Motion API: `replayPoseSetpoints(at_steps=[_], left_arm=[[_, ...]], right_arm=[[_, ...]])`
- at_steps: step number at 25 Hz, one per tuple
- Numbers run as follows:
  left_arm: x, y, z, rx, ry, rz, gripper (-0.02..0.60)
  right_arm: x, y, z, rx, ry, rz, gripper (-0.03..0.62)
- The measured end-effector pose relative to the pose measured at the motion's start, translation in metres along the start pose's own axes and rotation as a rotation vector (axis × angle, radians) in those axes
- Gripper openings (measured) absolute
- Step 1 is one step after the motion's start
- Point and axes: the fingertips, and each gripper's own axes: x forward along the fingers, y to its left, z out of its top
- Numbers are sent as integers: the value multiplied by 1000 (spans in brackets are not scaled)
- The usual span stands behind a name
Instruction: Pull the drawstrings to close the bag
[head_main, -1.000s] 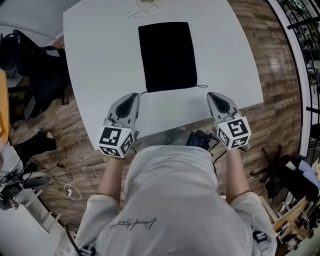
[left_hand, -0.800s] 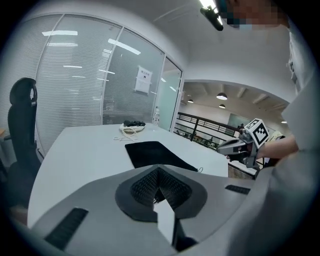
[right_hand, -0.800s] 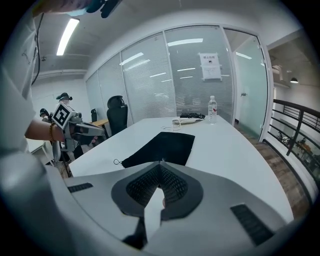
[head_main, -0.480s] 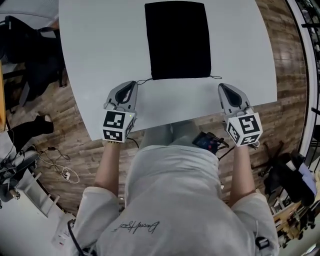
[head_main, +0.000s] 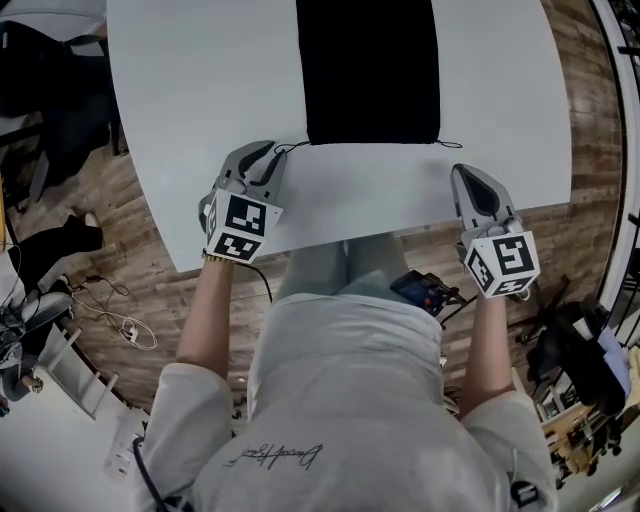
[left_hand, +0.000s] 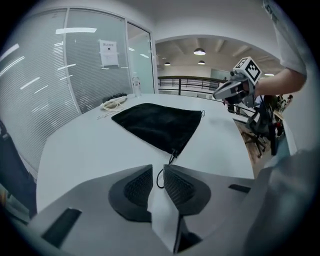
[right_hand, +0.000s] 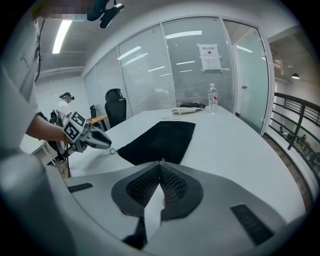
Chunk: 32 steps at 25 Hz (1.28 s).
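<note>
The left gripper (left_hand: 158, 167) is held low over the white table (head_main: 200, 100), at the near left corner of the bag. Its jaws are seen narrowly parted, and the loop of the left drawstring (left_hand: 171, 158) is threaded into the gap between the pads. A strip of table can still be seen between the pads, so the cord is judged not yet to be pinched. The black bag (head_main: 370, 70) is laid flat on the table, with its mouth edge turned toward the person and a cord emerging from each near corner. The right drawstring (head_main: 450, 144) is seen as a thin line lying on the table just beyond the right corner. The right gripper (right_hand: 159, 162) is held just short of that cord, apart from it, with its jaws brought together at the tips and nothing caught between them. The step in hand is judged to be the taking of the cords, with the left side further along than the right. For the next move, the left jaws would need to be closed on the loop. The right jaws would need to be opened, advanced onto the right cord and closed. Only then could both cords be drawn outward so that the mouth is gathered.
</note>
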Motion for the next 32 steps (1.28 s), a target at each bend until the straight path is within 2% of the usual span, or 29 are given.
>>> replayPoseSetpoints(at_steps=[4,11,15,21,25,28,32], left_arm=[[8,2,-7,10,15,11,71],[18,0,-11,123,58,22,72],[22,-4,-9,160,79,19,72],[33,-5,-9,172,88,1,71],[32,-3,-6,160,73,9,27],[30,0,-6,146,60,15,17],[26,3,-2,136,30,41,12]], right_arm=[[2,1,0,7,-8,2,23],[4,-1,-7,28,-6,3,23],[1,-3,-7,37,-9,6,23],[7,-4,-8,44,-8,10,23],[6,-4,-8,45,-10,7,23],[8,-3,-9,39,-9,3,23],[11,-6,-10,-40,18,-48,23]])
